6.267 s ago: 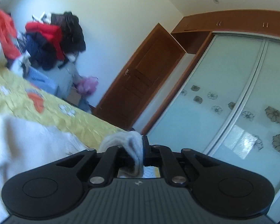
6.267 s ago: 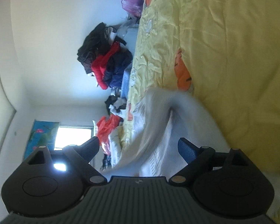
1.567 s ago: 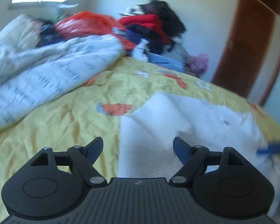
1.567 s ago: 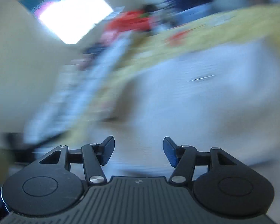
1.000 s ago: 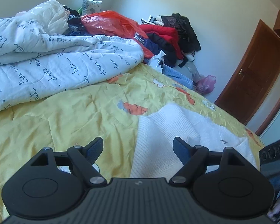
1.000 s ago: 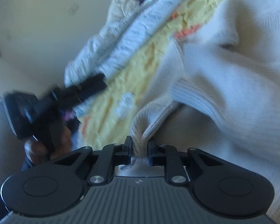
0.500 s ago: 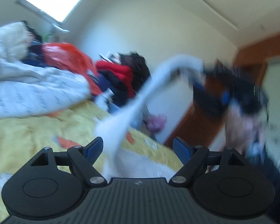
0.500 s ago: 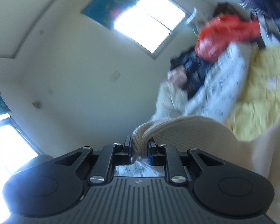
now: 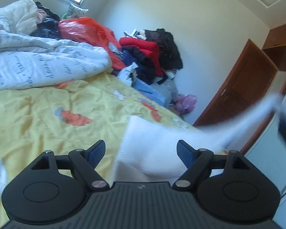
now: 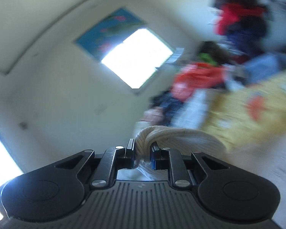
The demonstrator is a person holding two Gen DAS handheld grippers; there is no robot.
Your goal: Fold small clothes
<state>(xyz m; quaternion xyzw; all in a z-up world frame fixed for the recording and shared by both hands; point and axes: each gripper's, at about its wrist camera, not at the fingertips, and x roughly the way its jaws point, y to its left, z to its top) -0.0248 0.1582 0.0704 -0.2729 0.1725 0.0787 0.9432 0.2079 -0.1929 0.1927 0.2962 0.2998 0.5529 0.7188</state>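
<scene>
Sweater (image 9: 152, 148), cream ribbed knit, bunched in the clamped right gripper (image 10: 142, 151); left gripper (image 9: 141, 153) spread, empty

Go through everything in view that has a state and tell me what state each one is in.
Left tool: open, holding nothing.
Right tool: shut on the white knit garment's edge.
White knit garment: partly on the bed, one end pulled up off it to the right.
Yellow bedsheet: spread out, wrinkled.
White quilt: bunched up.
Wooden door: open.
Clothes pile: heaped, unfolded.
</scene>
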